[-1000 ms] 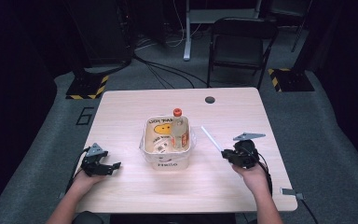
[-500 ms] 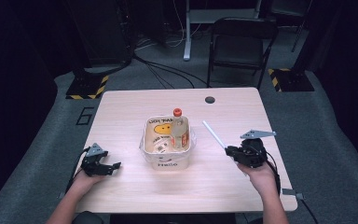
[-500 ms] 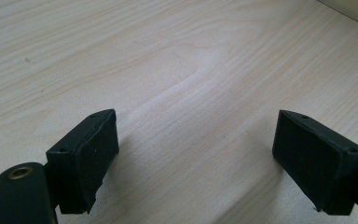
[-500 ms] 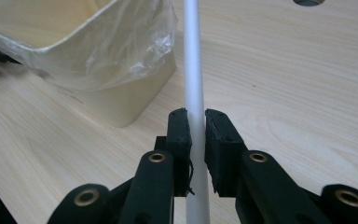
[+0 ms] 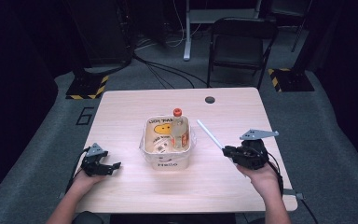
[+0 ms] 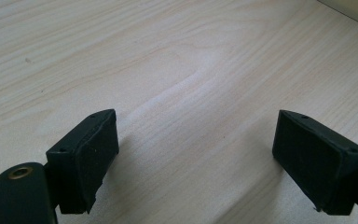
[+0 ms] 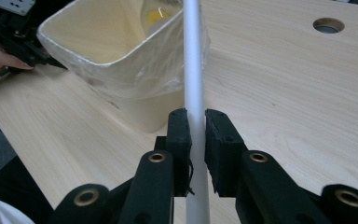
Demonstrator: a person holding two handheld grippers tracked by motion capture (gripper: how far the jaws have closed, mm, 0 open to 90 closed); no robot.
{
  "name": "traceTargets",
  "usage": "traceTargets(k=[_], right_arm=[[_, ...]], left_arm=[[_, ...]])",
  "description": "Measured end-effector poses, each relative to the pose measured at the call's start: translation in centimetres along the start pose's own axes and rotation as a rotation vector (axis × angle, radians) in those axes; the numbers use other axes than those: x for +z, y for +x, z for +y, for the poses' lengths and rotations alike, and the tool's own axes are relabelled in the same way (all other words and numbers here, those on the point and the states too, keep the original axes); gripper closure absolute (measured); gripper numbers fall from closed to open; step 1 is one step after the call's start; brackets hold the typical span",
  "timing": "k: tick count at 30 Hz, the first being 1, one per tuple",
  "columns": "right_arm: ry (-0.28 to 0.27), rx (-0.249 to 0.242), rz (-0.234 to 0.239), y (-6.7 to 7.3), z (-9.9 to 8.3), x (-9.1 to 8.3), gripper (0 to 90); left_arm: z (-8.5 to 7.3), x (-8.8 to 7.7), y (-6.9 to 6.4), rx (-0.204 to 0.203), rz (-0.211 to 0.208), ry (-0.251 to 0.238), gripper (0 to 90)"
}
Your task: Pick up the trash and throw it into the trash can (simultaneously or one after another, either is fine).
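right hand-held gripper (image 7: 196, 135) clamps a white tube; left hand-held gripper (image 6: 196, 154) rests with jaws wide apart on the table.

the right hand-held gripper (image 5: 235, 153), held in the person's right hand (image 5: 261, 175) near the table's right edge, has its jaws closed on a thin white tube (image 5: 209, 134) that slants up and away toward the cream tub (image 5: 165, 161). the tube (image 7: 192, 70) runs straight up between the jaws, crossing the tub's plastic-lined rim (image 7: 121, 56). the left hand-held gripper (image 5: 103, 164) sits on the bare wood of the table (image 5: 130, 112), holding nothing, well left of the tub. inside the tub stands a clear bottle with a red cap (image 5: 178, 128). a round hole (image 5: 209, 100) lies near the table's far edge, and a dark folding chair (image 5: 240, 44) stands beyond.
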State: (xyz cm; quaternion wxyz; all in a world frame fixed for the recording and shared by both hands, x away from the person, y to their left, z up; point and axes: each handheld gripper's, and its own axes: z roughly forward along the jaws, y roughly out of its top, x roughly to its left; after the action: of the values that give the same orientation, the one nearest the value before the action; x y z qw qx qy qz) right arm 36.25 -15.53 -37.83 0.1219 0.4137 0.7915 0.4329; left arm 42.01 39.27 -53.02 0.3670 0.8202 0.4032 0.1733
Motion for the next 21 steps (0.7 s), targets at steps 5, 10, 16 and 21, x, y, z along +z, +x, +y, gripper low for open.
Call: traceTargets(k=[5, 10, 16, 21], right_arm=[[-0.010, -0.019, 0.024, 0.8, 0.4, -0.3, 79.8], [0.001, -0.032, 0.039, 1.4, 0.5, 0.3, 79.8], [0.016, -0.038, 0.064, 1.8, 0.5, 1.1, 79.8], [0.030, -0.063, 0.088, 2.4, 0.9, 2.0, 79.8]], left_arm=[[0.0, 0.0, 0.0, -0.003, 0.001, -0.005, 14.1], [0.0, 0.0, 0.0, -0.002, 0.001, -0.004, 14.1], [0.0, 0.0, 0.0, -0.005, 0.000, -0.003, 14.1], [0.0, 0.0, 0.0, -0.003, 0.001, -0.004, 14.1]])
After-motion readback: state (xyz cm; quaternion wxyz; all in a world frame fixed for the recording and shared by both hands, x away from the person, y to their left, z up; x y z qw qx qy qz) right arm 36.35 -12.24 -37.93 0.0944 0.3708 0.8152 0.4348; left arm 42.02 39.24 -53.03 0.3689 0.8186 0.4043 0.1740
